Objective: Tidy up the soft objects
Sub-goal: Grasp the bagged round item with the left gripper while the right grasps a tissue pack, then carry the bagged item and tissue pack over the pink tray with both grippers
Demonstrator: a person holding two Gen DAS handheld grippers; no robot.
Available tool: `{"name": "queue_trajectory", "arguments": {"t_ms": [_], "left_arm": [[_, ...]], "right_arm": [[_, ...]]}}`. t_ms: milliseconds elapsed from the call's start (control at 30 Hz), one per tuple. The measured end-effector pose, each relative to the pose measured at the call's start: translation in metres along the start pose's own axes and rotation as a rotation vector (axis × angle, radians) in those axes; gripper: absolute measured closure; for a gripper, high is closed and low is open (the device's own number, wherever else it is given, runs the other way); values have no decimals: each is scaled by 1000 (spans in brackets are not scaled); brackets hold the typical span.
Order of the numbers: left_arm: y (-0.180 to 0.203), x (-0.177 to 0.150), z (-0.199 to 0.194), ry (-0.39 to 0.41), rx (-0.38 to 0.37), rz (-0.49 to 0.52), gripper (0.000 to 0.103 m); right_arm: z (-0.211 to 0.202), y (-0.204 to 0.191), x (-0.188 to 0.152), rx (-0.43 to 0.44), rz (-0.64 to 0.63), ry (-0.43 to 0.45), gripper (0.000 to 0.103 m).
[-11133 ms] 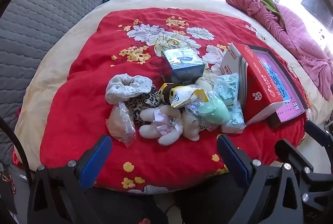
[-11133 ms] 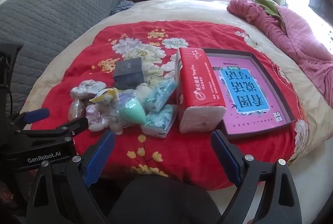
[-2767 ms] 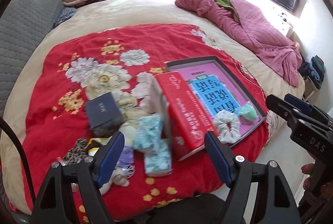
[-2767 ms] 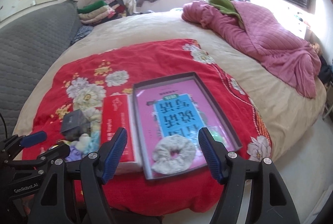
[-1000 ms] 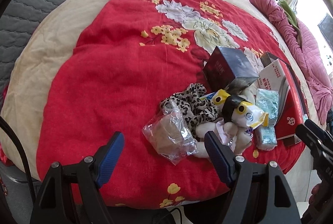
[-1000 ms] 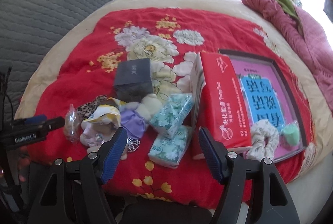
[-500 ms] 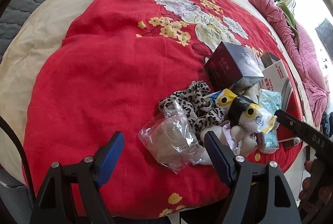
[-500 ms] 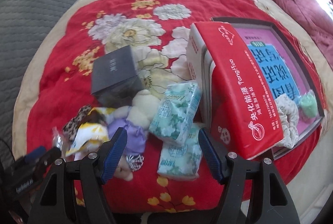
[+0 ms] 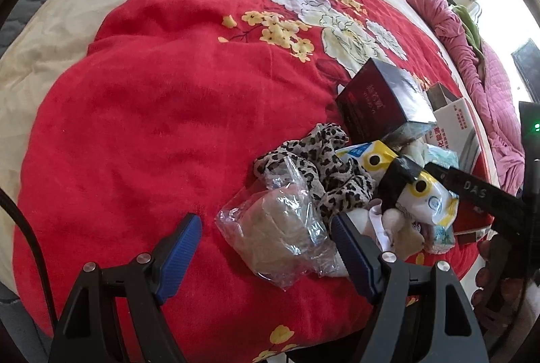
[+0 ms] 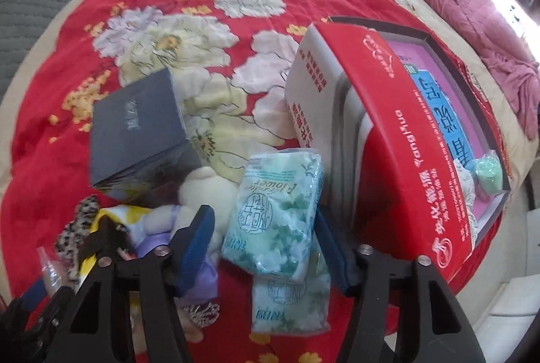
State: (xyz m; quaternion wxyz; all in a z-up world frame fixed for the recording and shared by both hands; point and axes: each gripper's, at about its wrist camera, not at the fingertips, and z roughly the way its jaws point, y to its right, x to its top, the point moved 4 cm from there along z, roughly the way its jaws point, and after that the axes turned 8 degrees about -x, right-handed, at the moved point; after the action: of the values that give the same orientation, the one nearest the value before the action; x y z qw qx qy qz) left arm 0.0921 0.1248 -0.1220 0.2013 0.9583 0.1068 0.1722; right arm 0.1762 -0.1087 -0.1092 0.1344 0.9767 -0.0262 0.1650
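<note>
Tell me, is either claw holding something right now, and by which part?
Nothing is held yet. The right claw is closing around the upper tissue pack, its jaws at the pack's long sides. The left claw hangs open over the clear plastic bag.

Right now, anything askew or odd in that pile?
Yes. The red tissue box is tipped, leaning on the rim of the pink tray rather than lying flat. One green tissue pack lies crooked across a second one, and the right claw is closing around it.
</note>
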Motion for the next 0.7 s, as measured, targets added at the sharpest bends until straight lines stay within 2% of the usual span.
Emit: {"name": "queue_trajectory", "arguments": {"t_ms": [133,200,267,367,500,700], "left_arm": [[-3,1,8,-7,-10,-17,24],[-7,1,11,-3,-24,-38,27],[-10,1,13,-4,-40,-53,43],[-13,3,13,6,-82,-82,50],[-15,5,8,31,-112,-101,52],[-4,8,-11,79,-92,-53,52]], "right_arm": [[7,-2,1,-3,4,-1,54],[7,-1,2,9,-2,18,60],[6,1,1,25,0,32,63],[-2,7,-1,91,15,55,66],[-21,23,-2,189,58,113,66],[-43,40,0,274,90,143,66]]}}
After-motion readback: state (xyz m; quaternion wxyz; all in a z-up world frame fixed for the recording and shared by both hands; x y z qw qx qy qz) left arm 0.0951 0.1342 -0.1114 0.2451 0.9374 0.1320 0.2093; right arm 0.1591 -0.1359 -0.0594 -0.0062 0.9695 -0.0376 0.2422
